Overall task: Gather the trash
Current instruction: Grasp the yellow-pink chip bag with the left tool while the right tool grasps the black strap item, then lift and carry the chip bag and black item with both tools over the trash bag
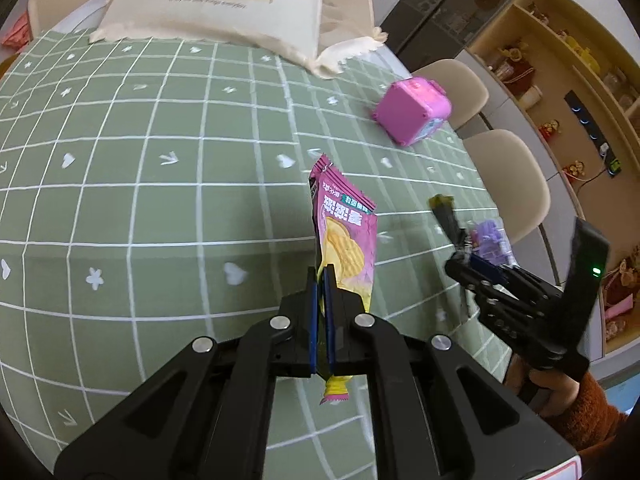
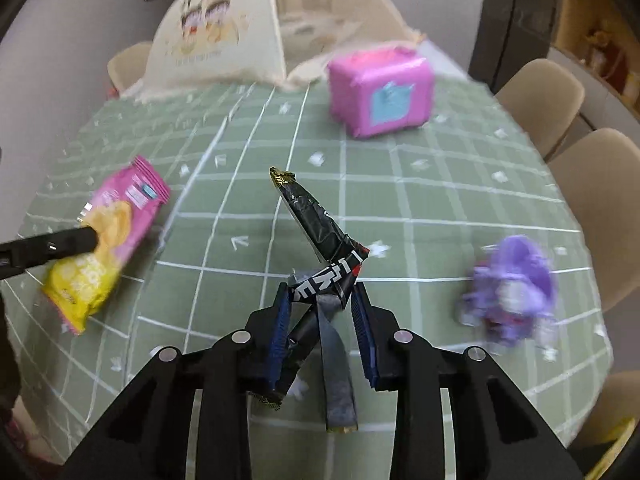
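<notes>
Green checked tablecloth (image 1: 160, 208), both grippers loaded with trash.
Left gripper (image 1: 322, 276) clamps the pink chip packet (image 1: 348, 236) above the cloth; right gripper (image 2: 320, 292) pinches a crumpled black wrapper (image 2: 316, 220) (pink box (image 2: 380, 88), purple toy (image 2: 512, 284) nearby).

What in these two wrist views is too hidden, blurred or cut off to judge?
- Small purple toy: motion-blurred in the right wrist view; in the left wrist view the right hand-held gripper covers it.
- Black crumpled snack wrapper: whether the pads actually press it is unclear.
- Pink-and-yellow chip packet: lower end hidden between the left hand-held gripper's fingers.
- No trash bin in view.
</notes>
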